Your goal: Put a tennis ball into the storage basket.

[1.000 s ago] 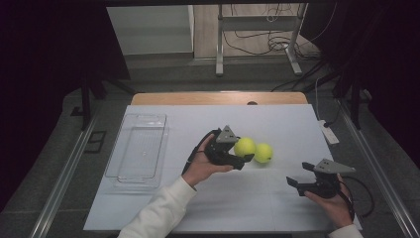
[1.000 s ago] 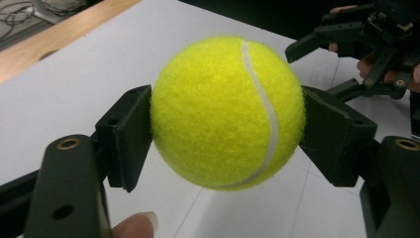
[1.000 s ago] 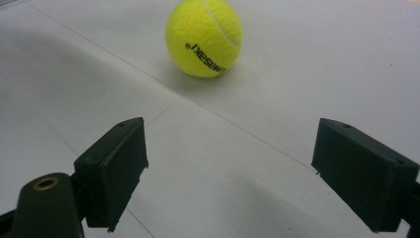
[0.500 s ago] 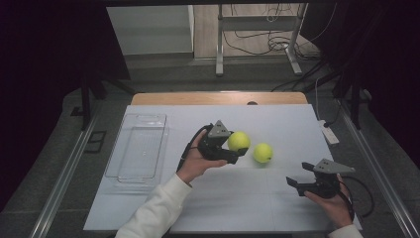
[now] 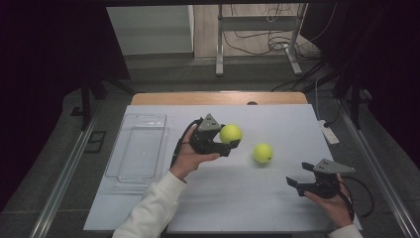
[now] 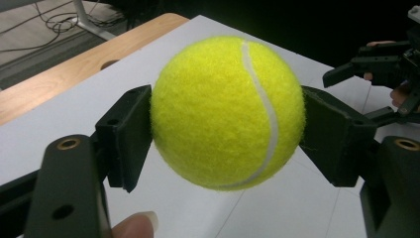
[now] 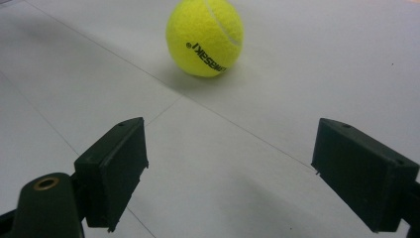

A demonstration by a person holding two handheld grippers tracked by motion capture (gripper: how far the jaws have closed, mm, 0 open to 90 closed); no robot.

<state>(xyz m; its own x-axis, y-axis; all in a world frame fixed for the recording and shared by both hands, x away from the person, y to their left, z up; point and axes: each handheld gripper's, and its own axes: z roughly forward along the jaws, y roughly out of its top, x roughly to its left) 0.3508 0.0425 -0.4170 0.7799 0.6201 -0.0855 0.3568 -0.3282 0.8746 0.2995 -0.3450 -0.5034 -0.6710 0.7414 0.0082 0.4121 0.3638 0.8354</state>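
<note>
My left tongs (image 5: 232,144) are clamped on a tennis ball (image 5: 231,133), pads pressing both its sides, held clear above the desk (image 5: 277,198). My right tongs (image 5: 296,183) gape wide with nothing between them, hovering, I think, just over the desk, aimed at the second ball (image 5: 262,152) resting nearby.

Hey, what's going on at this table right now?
A person works two handheld grippers over a white table. The left gripper is shut on a tennis ball, lifted clear of the surface near a clear plastic tray. A second tennis ball sits loose on the table. The right gripper is open, its fingers empty and aimed at that ball.
</note>
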